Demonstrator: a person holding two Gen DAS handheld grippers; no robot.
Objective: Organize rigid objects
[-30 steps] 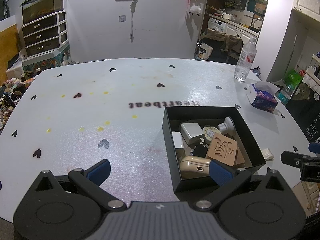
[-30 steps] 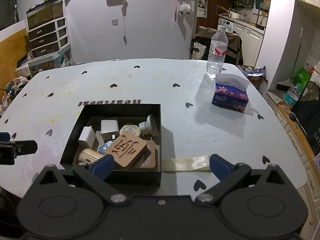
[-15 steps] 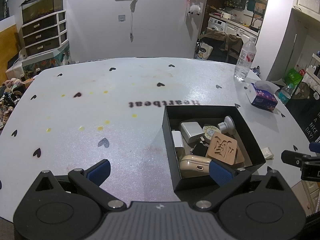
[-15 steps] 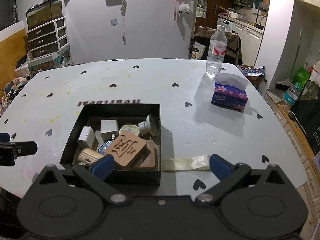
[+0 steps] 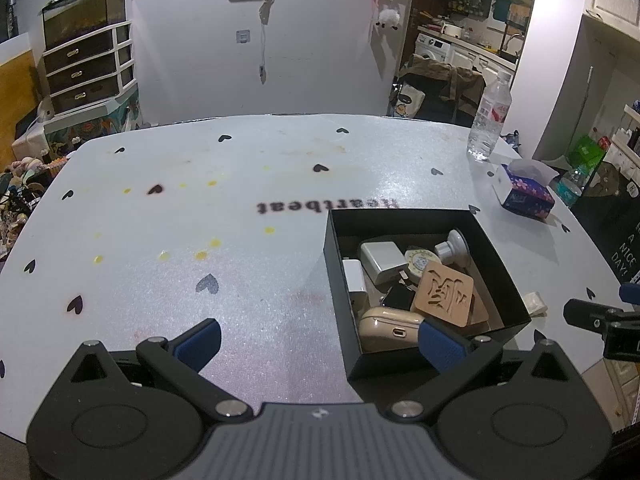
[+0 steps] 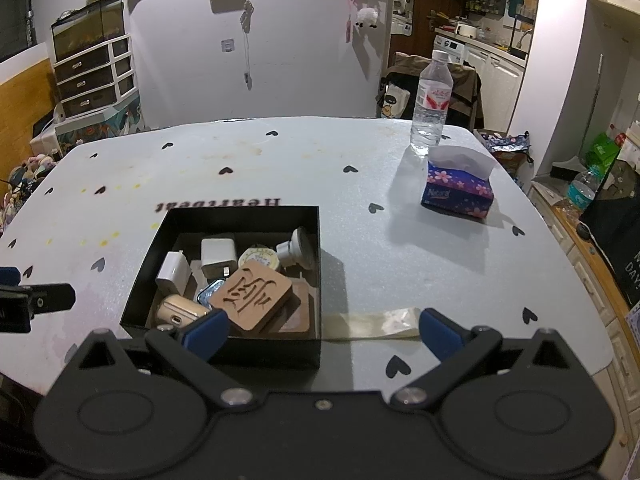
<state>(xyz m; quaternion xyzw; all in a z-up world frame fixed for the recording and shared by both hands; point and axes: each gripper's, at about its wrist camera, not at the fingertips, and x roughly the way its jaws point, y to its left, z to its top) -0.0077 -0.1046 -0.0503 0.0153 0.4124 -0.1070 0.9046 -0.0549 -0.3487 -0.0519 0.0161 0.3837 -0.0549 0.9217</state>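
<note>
Several small hard items fill the black box [image 6: 240, 344] on the table [image 5: 240, 200], a carved wooden block [image 6: 250, 296] uppermost. Both the left hand-held gripper [image 5: 319, 340] and right hand-held gripper [image 6: 324, 330] hover released, empty. This fits sorting finished or unpacking ahead.

Left claw [image 5: 319, 340] gapes empty beside the filled black box [image 5: 424, 360].

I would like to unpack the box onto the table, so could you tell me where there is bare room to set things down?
The widest bare stretch of the table lies left of the black box. A smaller patch lies between the box and the tissue box. The back right corner is crowded by the water bottle; tape lies beside the box.
</note>
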